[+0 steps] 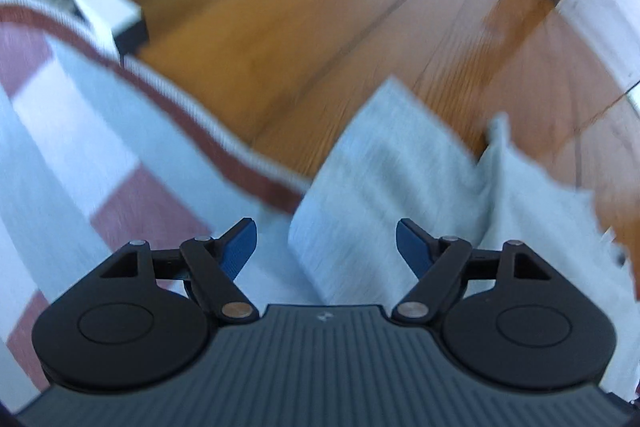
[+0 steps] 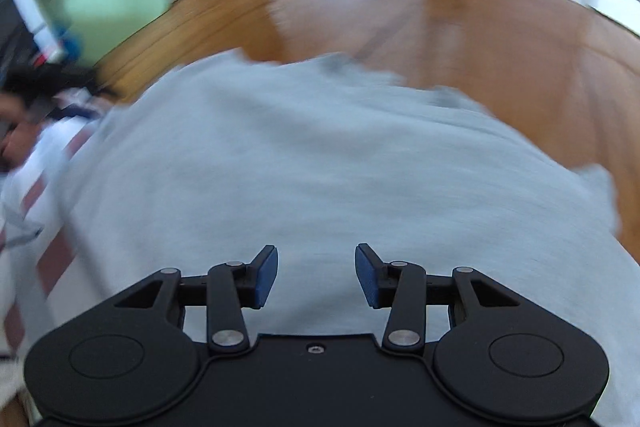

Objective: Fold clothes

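Below, soft grey knit garment (image 2: 320, 167) on glossy wood floor (image 2: 440, 19); left tongs (image 1: 326, 241) and right tongs (image 2: 316, 275) both released, empty.

Soft grey cloth garment (image 2: 320, 155), glossy wood floor (image 1: 304, 27)

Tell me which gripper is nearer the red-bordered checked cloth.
Left. The left gripper hangs over the red-bordered checked cloth beside the grey garment. The right gripper is over the grey garment, the cloth away to its left.
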Demonstrator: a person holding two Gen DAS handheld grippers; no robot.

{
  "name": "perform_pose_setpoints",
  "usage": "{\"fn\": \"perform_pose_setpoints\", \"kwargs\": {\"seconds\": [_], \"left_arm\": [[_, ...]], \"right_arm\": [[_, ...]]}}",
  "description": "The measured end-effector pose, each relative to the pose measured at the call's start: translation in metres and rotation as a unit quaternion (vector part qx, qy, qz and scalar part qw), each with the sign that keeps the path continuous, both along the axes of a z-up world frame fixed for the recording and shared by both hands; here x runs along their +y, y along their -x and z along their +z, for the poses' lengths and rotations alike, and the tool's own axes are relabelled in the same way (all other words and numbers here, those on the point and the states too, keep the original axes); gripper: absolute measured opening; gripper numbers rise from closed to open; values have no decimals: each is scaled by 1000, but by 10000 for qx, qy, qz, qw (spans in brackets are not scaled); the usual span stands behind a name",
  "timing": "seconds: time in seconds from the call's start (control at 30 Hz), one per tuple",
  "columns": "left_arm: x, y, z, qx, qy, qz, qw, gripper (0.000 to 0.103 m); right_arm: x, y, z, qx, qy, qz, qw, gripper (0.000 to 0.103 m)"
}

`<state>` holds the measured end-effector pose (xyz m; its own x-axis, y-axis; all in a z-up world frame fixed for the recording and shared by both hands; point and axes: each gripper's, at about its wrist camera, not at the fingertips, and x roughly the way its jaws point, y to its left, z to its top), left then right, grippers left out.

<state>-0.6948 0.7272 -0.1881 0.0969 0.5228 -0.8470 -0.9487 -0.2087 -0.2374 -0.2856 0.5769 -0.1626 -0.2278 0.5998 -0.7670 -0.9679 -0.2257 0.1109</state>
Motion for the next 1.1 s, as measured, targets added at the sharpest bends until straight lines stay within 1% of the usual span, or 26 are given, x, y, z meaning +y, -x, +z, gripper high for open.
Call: {"fn": "perform_pose_setpoints", "kwargs": {"seconds": [0.1,0.17,0.2,0.23,0.27,0.3,0.37,0.4,0.43,0.47,0.53,0.6,0.63,0.7,0.73,0.77,0.8,0.83,0.87,0.9,0.93,0.97,1.0,1.03,1.1], "left_arm": [[1,-14,-8,181,-40,-116,9998,98],[1,-23,-13,301,-67,-193,9993,98],[0,-28,-14,413,-95,-197,9989,93],[-3,-33,-13,587,-184,-166,9980,81],[-7,-35,-9,622,-306,-124,9975,26],[-9,-33,-5,489,-402,-55,9980,3],[-16,-28,5,289,-633,125,9975,4],[-22,-25,15,364,-822,268,9956,4],[-29,-23,26,546,-995,372,9928,4],[-34,-21,31,680,-1037,439,9913,4],[-40,-15,29,762,-887,522,9918,4],[-39,-9,21,854,-583,721,9920,6],[-38,-6,19,911,-498,868,9908,8],[-37,1,17,1029,-350,1159,9873,12],[-40,5,21,1098,-315,1303,9849,16],[-44,10,25,1023,-327,1379,9846,30],[-50,16,28,703,-396,1358,9874,48],[-56,21,28,257,-416,1325,9900,54],[-61,26,27,-233,-375,1297,9906,58],[-66,31,23,-702,-284,1253,9892,58],[-70,32,18,-1079,-112,1205,9868,58],[-73,32,11,-1374,83,1170,9835,58],[-76,31,6,-1593,273,1144,9802,58],[-80,29,4,-1677,376,1128,9786,58],[-86,27,5,-1738,387,1081,9781,68]], "right_arm": [[-1,40,-2,-6,89,586,9982,48],[-2,66,-3,-10,148,975,9951,48],[-1,72,-3,33,172,1062,9942,48],[0,76,-3,89,194,1122,9935,48],[2,80,-3,144,217,1181,9927,48],[3,83,-3,184,221,1230,9920,48],[1,90,-4,206,207,1311,9909,48],[1,93,-5,198,214,1320,9908,48],[0,94,-7,186,225,1321,9908,48],[0,94,-11,160,269,1304,9910,48],[-2,92,-19,114,338,1274,9912,49],[-5,87,-27,89,353,1268,9913,49],[-6,85,-30,76,361,1264,9913,52],[-8,83,-35,41,354,1269,9913,53],[-8,83,-35,14,332,1280,9912,53],[-8,85,-34,-36,347,1264,9914,54],[-8,85,-31,-99,381,1230,9916,54],[-9,85,-28,-160,416,1183,9920,54],[-11,81,-27,-105,453,1096,9929,54],[-13,76,-27,-20,490,1000,9938,54],[-15,71,-26,65,526,903,9945,54],[-17,66,-25,149,563,805,9950,54],[-19,61,-25,234,600,708,9954,55],[-21,56,-24,319,637,611,9956,55],[-25,45,-23,489,710,415,9954,55]]}}
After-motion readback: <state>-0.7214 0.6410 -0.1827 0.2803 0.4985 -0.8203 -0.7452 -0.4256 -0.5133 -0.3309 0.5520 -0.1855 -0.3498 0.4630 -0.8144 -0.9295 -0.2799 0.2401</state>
